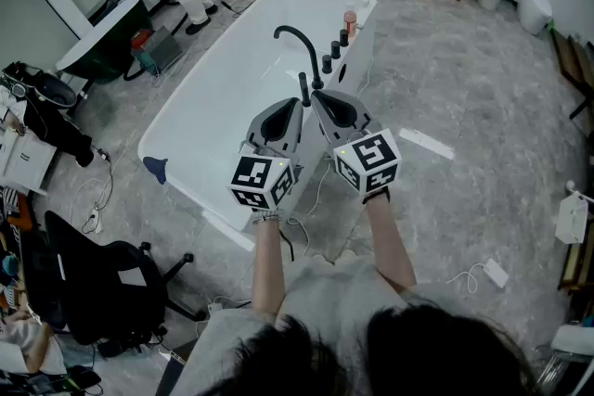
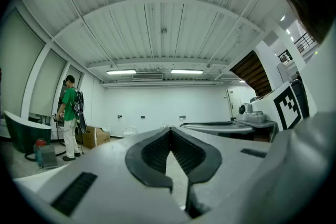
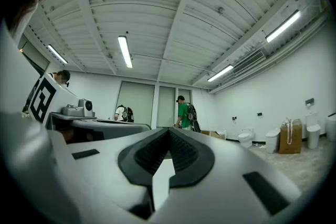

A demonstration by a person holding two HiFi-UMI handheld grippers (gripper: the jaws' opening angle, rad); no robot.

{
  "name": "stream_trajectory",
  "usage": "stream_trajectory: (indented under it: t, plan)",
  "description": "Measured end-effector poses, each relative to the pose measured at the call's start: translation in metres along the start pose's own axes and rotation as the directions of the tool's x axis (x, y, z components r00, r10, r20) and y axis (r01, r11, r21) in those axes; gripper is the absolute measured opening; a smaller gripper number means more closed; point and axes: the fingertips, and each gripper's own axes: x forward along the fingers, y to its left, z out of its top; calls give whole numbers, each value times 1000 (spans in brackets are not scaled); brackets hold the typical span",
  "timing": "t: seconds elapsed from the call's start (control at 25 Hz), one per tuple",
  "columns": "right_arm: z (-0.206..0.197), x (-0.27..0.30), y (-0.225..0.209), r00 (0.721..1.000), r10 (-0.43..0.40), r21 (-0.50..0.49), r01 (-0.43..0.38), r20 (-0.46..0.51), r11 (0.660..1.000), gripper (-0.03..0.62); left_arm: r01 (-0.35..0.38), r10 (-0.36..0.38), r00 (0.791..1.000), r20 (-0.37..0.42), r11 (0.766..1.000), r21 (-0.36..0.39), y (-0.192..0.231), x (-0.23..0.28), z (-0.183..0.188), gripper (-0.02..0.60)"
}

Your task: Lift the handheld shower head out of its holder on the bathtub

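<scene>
- Head view: the handheld shower head (image 1: 303, 89) stands upright in its holder on the bathtub (image 1: 200, 121) rim, not yet lifted. The left claw (image 1: 291, 109) and right claw (image 1: 325, 101) hover near it.
- Left gripper view: the left claw is closed and empty.
- Right gripper view: the right claw is closed on nothing, so the grasp and lift remain.

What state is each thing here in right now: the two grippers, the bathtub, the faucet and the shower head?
Left gripper: shut, nothing between its jaws.
Right gripper: shut, nothing between its jaws.
Bathtub: no water visible inside.
Faucet: no water running.
Shower head: upright in its holder on the rim, not gripped.
</scene>
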Motion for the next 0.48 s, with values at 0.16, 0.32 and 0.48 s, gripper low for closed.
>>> stream_trajectory:
  t: [0.16, 0.32, 0.48]
  plan:
    - [0, 5, 6, 1000, 0, -6, 0, -5, 1000, -2, 4, -4, 1000, -1, 1000, -2, 5, -3, 0, 5]
    - [3, 8, 11, 1000, -8, -10, 8, -5, 1000, -2, 8, -8, 1000, 0, 1000, -3, 9, -9, 1, 5]
    - [3, 8, 17, 1000, -10, -4, 10, -3, 1000, -1, 13, -13, 1000, 4, 1000, -5, 14, -16, 2, 5]
